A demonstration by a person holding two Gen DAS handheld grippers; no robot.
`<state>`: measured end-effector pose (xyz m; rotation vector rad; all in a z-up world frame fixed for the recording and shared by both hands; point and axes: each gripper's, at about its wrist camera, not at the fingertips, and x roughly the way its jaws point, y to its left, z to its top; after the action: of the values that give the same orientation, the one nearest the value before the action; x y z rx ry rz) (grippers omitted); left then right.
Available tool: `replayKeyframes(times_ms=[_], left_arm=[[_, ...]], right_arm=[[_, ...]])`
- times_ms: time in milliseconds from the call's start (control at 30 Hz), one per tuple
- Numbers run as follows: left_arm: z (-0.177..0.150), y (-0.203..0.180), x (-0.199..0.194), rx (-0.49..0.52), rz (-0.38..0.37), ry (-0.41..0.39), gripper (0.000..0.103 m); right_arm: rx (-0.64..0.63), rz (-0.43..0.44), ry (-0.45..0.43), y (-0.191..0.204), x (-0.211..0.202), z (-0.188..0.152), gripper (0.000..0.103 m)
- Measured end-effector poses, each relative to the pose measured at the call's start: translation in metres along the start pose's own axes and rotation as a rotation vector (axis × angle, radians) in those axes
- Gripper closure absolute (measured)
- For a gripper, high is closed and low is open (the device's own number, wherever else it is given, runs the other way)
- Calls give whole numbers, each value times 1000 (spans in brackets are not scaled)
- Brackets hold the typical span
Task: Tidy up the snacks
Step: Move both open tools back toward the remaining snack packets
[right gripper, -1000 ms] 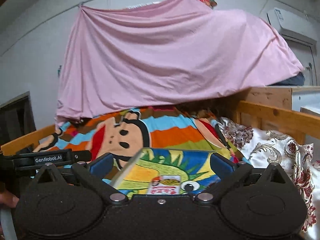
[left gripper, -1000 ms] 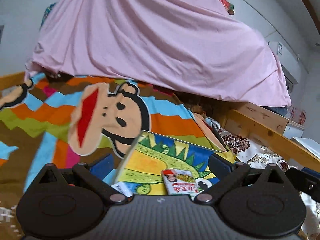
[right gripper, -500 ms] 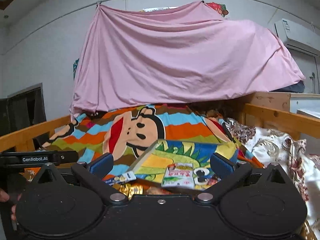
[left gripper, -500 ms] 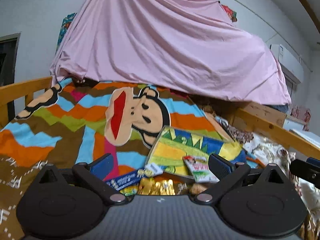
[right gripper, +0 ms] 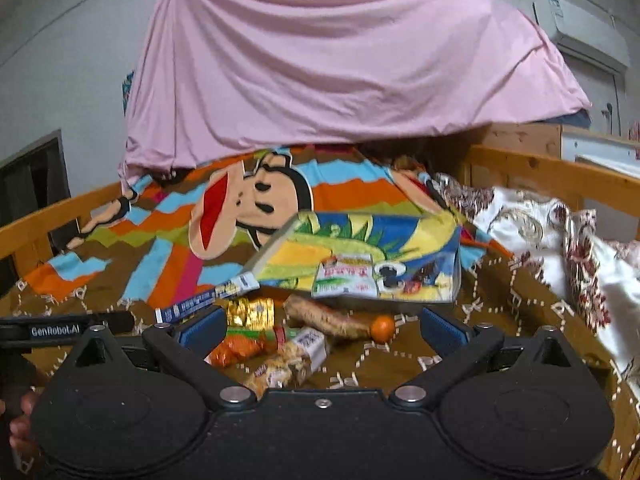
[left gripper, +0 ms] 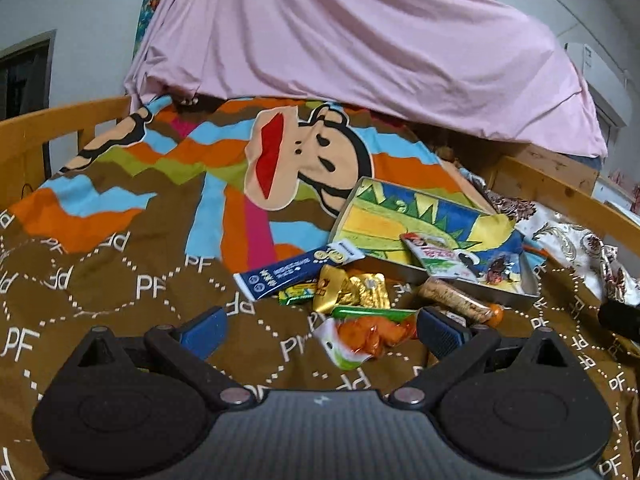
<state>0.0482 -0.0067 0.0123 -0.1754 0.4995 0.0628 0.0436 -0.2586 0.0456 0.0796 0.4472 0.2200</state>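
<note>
One tray (left gripper: 516, 300), roughly eight snack packets (left gripper: 352, 290).

You saw a pink sheet (left gripper: 360, 40) | a striped blanket (left gripper: 120, 208) in orange, blue, green and brown with a monkey face and white dotted PF marks | a tray (left gripper: 400, 224) printed yellow, green and blue | a blue-and-white bar (left gripper: 296, 272) | gold wrappers (left gripper: 352, 290) | an orange packet (left gripper: 368, 334) | blue finger pads (left gripper: 204, 328)

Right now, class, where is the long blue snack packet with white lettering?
In the left wrist view the long blue snack packet lies on the brown blanket, left of the gold foil packets, its far end at the dinosaur-print tray.
</note>
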Motion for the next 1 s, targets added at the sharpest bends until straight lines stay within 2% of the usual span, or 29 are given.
replayKeyframes(times_ms=[300,533,1000], left_arm=[[-15,2,14,19,42,67,0],[-20,2,21,61,57,81,0],[-22,9,39,15,57,135,0]], right_arm=[[-18,7,75,8,19,-15,1],[-26,21,117,10,32,-24,1],[-2,22,191,7,56,-33,1]])
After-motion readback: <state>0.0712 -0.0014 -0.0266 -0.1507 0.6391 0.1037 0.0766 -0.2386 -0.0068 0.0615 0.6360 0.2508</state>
